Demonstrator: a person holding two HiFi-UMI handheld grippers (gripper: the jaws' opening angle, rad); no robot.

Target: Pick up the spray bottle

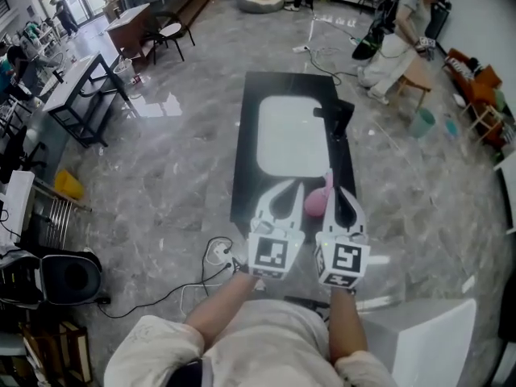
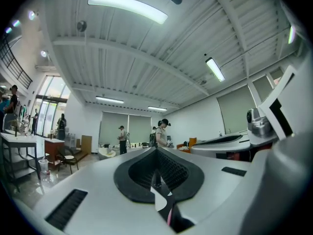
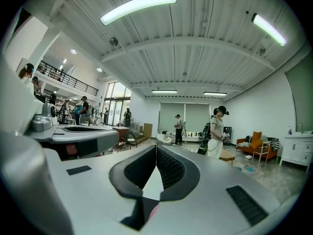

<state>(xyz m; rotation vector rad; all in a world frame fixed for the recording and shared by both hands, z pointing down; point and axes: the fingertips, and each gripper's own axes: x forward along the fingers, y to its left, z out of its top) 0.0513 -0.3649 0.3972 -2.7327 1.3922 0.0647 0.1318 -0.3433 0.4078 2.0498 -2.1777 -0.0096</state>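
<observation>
Head view: I see pink spray bottle on black table, half hidden between left gripper and right gripper; white slab beyond (tray or mat, unclear). Left gripper view: jaws clenched, empty. Right gripper view: jaws clenched, empty.

Right gripper shut tight, both gray fingers touching at the tips with nothing held. Low in the gap, a bit of pink. Far off, a person in a black cap near an orange chair, long lights overhead, and the left gripper at the left.
</observation>
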